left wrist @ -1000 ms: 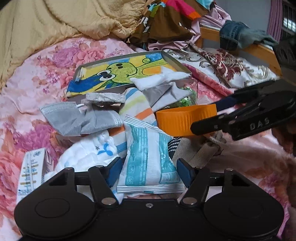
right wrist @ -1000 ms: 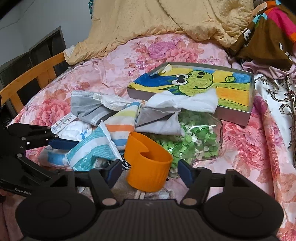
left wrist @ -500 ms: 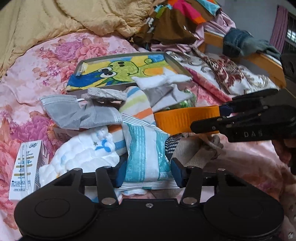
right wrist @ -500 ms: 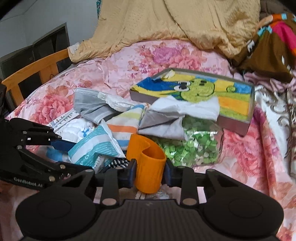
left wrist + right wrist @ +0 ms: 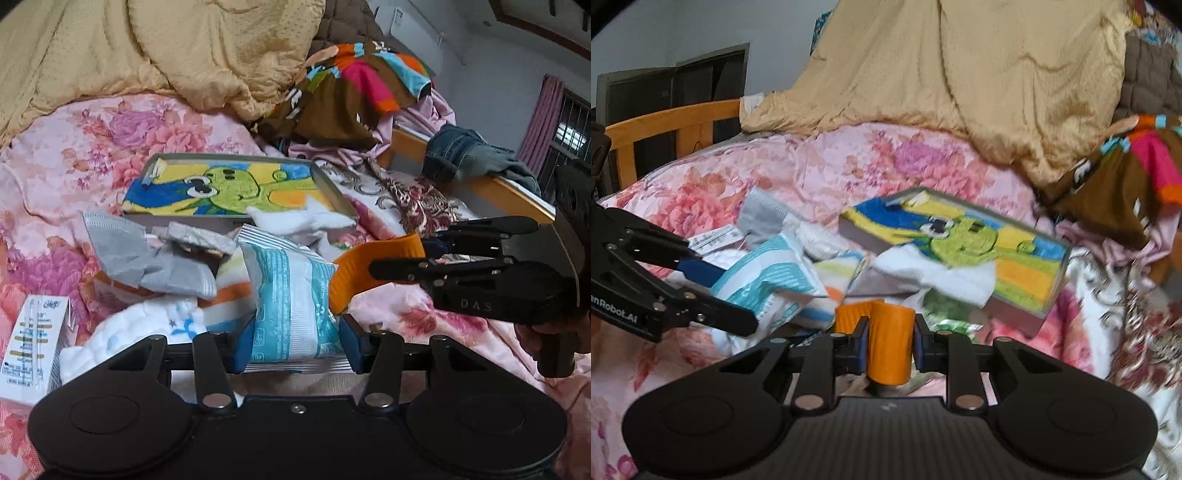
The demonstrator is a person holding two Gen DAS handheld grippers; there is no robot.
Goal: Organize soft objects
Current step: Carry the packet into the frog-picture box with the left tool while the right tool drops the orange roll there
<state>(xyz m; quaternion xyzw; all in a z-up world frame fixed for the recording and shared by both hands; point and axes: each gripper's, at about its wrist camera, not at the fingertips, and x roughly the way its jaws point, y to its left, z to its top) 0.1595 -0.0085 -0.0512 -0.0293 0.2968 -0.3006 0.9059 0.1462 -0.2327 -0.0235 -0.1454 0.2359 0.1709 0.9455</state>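
Observation:
On a pink floral bedspread lies a heap of soft items. My left gripper is shut on a teal-and-white plastic packet, which stands lifted out of the heap between the blue pads. The right gripper has its jaws closing on a soft orange cup; the pads press its sides in and it is squeezed narrow. In the left wrist view that orange cup hangs to the right of the packet, raised off the bedspread. From the right wrist view the packet sits at the left in the other gripper.
A picture box with a green cartoon lies behind the heap. A grey face mask, a striped cloth, a white padded cloth and a small carton lie left. Yellow quilt behind; wooden bed rail right.
Both grippers closed: the left on the packet, the right on the orange cup, squeezing it narrow. Both items rose from the heap, and both views tilted upward.

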